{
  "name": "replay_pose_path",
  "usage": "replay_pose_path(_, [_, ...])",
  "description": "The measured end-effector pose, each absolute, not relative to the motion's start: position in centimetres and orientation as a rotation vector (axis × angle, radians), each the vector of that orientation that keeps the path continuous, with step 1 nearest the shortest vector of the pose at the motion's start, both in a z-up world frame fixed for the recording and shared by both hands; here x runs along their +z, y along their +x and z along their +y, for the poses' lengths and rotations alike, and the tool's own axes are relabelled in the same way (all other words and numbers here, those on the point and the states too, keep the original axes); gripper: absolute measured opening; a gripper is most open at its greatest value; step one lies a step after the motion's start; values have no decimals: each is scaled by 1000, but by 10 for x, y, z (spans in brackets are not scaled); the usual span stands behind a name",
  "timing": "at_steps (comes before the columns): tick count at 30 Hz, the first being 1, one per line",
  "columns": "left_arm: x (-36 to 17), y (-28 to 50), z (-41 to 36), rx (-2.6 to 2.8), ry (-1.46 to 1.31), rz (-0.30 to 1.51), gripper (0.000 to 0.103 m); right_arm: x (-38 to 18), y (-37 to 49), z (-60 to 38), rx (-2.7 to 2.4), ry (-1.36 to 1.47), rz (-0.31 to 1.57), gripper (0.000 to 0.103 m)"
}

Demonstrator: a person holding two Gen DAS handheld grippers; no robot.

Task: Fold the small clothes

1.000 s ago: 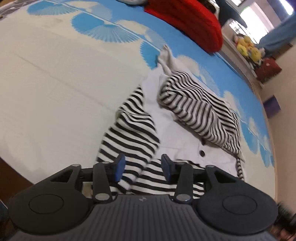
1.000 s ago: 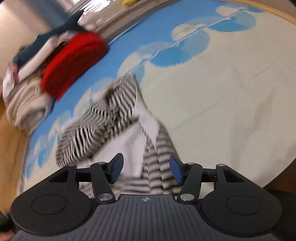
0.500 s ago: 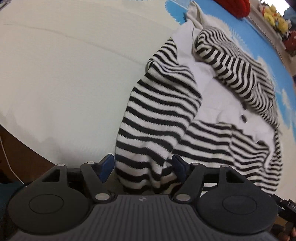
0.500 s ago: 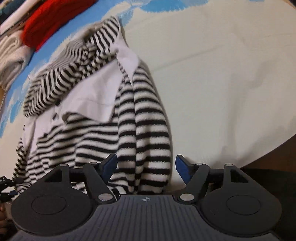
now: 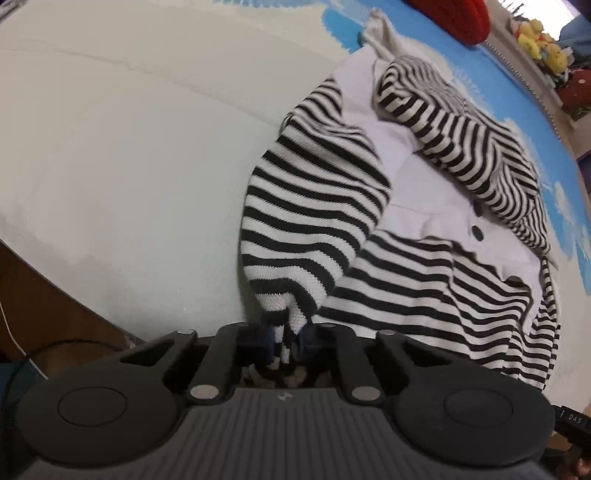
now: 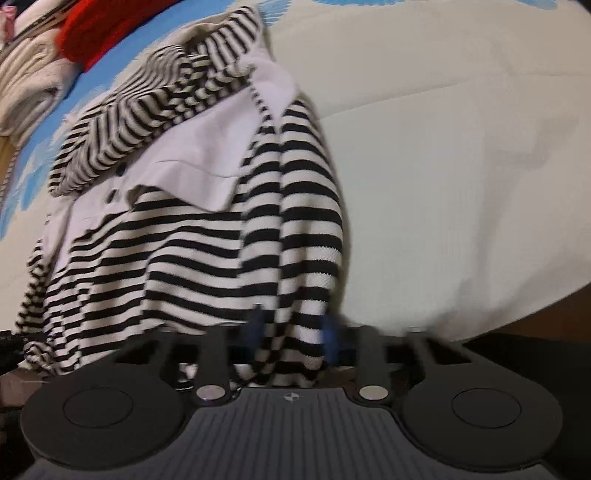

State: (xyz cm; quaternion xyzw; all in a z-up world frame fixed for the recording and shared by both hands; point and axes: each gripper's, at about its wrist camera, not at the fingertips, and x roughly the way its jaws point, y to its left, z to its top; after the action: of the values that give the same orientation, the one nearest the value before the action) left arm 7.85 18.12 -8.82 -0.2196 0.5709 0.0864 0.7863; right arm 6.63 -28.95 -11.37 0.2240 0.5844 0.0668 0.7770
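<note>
A small black-and-white striped garment (image 5: 417, 229) with a white lining and dark buttons lies crumpled on a pale bed sheet (image 5: 129, 155). My left gripper (image 5: 286, 338) is shut on the striped hem at the garment's near left edge. In the right wrist view the same garment (image 6: 192, 236) fills the middle. My right gripper (image 6: 293, 339) has its blue pads either side of the striped hem at the near right corner, narrowed around the cloth; the view is blurred.
The sheet's near edge drops to a dark wooden floor (image 5: 48, 295). A red knitted item (image 5: 454, 14) and plush toys (image 5: 539, 40) lie at the far side. Folded cream clothes (image 6: 26, 77) sit at the far left of the right wrist view.
Both grippers moved down to the garment's near hem. The left one closed on the cloth; the right one's pads narrowed around the hem.
</note>
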Motion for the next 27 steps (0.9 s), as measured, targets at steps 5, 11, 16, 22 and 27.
replay_pose_path(5, [-67, 69, 166, 137, -458, 1149, 8, -89, 66, -315, 157, 603, 1133, 9])
replay_pose_path(11, [-28, 47, 147, 30, -393, 1114, 8, -46, 52, -362, 202, 635, 996, 8])
replay_pose_path(16, [18, 18, 140, -93, -411, 1079, 8, -18, 23, -405, 240, 700, 999, 7])
replay_pose_path(22, [67, -10, 144, -230, -462, 1054, 8, 34, -24, -446, 302, 740, 966, 7])
replay_pose_path(27, [57, 31, 148, -222, -467, 1082, 8, 41, -11, -446, 325, 752, 968, 7])
